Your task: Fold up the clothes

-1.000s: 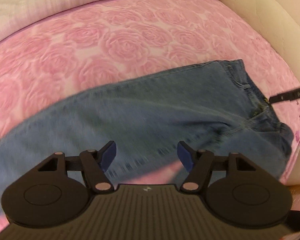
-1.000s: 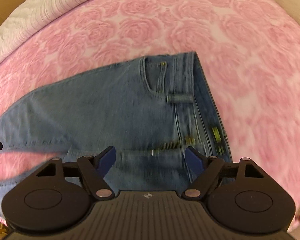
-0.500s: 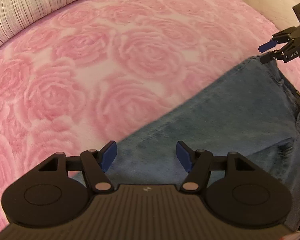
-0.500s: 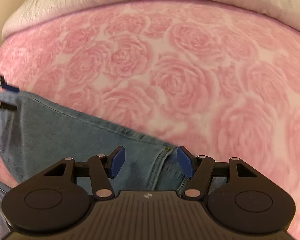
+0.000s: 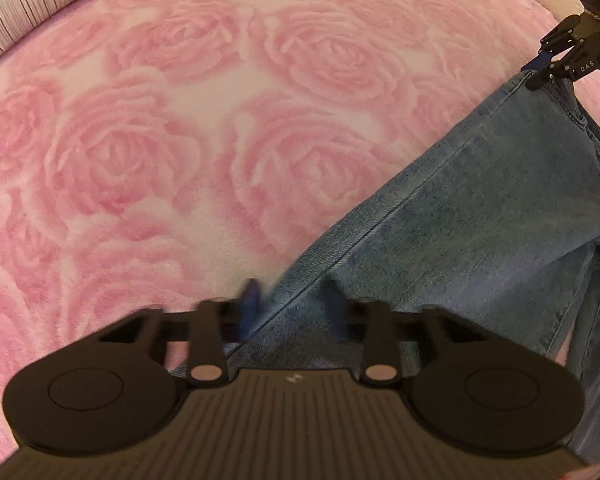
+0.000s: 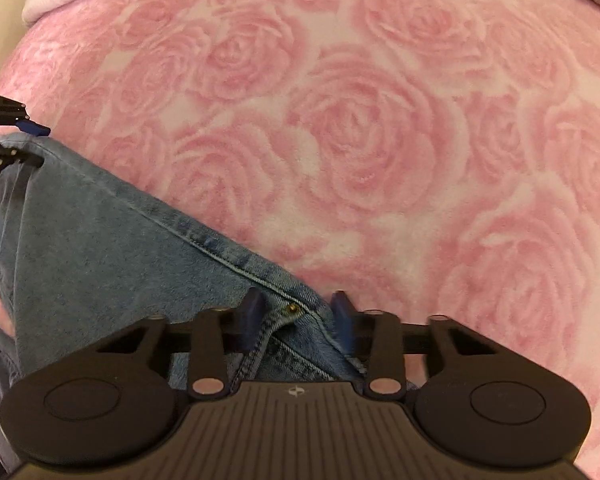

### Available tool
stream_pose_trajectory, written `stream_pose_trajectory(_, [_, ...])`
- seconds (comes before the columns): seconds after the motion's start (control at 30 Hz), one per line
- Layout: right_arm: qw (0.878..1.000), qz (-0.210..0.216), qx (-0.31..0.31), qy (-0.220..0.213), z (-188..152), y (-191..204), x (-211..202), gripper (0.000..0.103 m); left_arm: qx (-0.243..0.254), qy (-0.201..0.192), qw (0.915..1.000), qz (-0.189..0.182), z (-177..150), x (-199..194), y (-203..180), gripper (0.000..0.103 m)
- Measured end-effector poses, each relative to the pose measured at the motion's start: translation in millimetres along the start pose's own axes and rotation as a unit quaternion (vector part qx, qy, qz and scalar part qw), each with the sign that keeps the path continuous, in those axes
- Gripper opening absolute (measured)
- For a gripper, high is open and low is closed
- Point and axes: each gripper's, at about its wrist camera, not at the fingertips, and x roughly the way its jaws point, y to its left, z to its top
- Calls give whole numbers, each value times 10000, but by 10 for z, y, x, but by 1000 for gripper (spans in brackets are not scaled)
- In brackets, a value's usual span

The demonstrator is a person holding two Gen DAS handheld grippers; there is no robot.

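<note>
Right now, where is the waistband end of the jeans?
The jeans lie on the pink rose blanket; their waistband corner with the brass rivet sits between the fingers of the right hand-held gripper, low in its view.

The left gripper (image 5: 292,304) has motion-blurred fingertips, so its grip on the jeans (image 5: 480,248) is unclear, while the right edge of its view cuts off the denim and most of the right gripper (image 5: 540,70).

- The left gripper (image 5: 292,300) was matte black, with a ribbed grey centre plate, round side discs, pale pink pivot pins and dark blue fingers (image 5: 249,300).
- The right gripper (image 6: 298,312) looked identical; "DAS" lettering showed upper right in the left view.
</note>
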Motion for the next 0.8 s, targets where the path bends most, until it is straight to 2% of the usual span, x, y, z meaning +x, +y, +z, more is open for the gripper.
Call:
stream_pose_trajectory(0.07, [9999,-49,-80,-84,-24,37,-76,27,105,-43,9999,122,-41,-65,-66,10])
stream_pose_trajectory(0.17, [9986,-292,-235,-378,-77,178,-239,25,115,-241,9990,345,-142,-222,-208,7])
stream_pose_trajectory(0.27, [9950,-541,-368,-752,-178,341,-474,23,-158,-654,9960,583,-305,-525,-375,6])
stream_pose_trajectory(0.4, [9863,-809,-618,-1298,-452,662,-887,23,-639,-1201,9863,935,-621,-1075,-707,5])
stream_pose_trajectory(0.53, [9728,-1055,-989,-1808,-884,1093,-1367,23,-1109,-1583,9733,1235,-1141,-1762,-1370,5])
stream_pose_trajectory(0.63, [9669,-1082,-1109,-2027,-1424,1418,-1741,22,-1597,-1584,9653,1328,-1588,-2028,-1996,5])
stream_pose_trajectory(0.7, [9674,-1037,-1098,-2033,-1831,1629,-1920,21,-2073,-1378,9610,1207,-1928,-2024,-2392,5])
stream_pose_trajectory(0.77, [9734,-1063,-1140,-1677,-2315,1850,-1909,21,-2721,-1059,9509,1022,-2246,-1867,-2693,5])
stream_pose_trajectory(0.8, [9794,-1061,-1079,-1336,-2521,1907,-1808,21,-3026,-887,9444,927,-2397,-1775,-2826,5])
